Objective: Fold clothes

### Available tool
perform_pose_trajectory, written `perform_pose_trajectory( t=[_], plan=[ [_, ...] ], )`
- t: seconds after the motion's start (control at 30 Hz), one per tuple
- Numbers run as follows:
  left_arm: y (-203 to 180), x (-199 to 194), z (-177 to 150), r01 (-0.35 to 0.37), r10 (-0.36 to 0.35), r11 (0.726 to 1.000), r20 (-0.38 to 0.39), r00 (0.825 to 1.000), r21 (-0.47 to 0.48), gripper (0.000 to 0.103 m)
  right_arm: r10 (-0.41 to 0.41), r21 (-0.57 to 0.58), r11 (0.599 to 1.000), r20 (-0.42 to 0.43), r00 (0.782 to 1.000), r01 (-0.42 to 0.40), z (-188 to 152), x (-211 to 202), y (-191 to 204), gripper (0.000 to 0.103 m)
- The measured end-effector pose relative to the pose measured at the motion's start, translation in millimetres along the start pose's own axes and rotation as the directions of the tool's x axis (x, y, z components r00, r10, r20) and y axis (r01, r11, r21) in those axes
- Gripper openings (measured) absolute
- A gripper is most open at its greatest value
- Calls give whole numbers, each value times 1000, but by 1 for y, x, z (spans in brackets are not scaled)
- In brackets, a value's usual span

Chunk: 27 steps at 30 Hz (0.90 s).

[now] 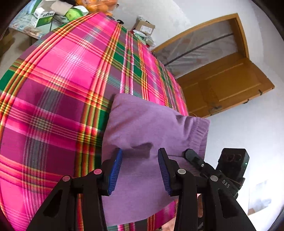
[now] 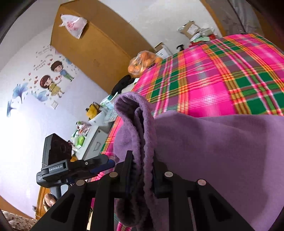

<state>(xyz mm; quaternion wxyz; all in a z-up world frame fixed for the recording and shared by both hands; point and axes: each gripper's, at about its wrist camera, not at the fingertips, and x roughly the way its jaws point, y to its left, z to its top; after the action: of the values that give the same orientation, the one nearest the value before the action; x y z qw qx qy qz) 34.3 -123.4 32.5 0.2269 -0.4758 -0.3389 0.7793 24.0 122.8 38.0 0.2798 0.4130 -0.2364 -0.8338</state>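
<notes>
A purple fleece garment [image 1: 142,128] lies folded on the pink and green plaid bed sheet [image 1: 58,85], near the bed's edge. My left gripper [image 1: 140,152] is open just above the cloth, and only the garment's surface shows between its blue pads [image 1: 116,170]. To its right, the right gripper [image 1: 191,154] reaches onto the garment's ribbed hem. In the right wrist view, my right gripper [image 2: 142,160] is shut on a bunched, layered edge of the purple garment [image 2: 221,151], which stands up between the fingers. The left gripper [image 2: 106,162] shows beside it on the left.
Cardboard boxes [image 1: 44,14] and a bag of oranges [image 2: 143,61] sit at the bed's far end. A wooden door [image 1: 225,83] stands open past the bed's right edge. A cluttered white nightstand [image 2: 95,140] and a brown wardrobe [image 2: 92,44] are at the side.
</notes>
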Motion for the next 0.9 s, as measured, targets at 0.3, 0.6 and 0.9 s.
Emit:
perform_pose_trajectory(
  t=[0.3,0.6,0.9],
  plan=[
    [-10,18,-3,-15,16,1000,-37,999,27,43,-28,71,997,34,999,25,-7,-21,-32,19],
    [-12,33,-7,-39,41,999,-68,997,36,43,-64,117,991,46,997,59,-16,-23,-59,19],
    [-15,46,-2,-35,38,999,-82,996,32,43,-69,155,986,37,997,63,-23,-20,-79,19]
  ],
)
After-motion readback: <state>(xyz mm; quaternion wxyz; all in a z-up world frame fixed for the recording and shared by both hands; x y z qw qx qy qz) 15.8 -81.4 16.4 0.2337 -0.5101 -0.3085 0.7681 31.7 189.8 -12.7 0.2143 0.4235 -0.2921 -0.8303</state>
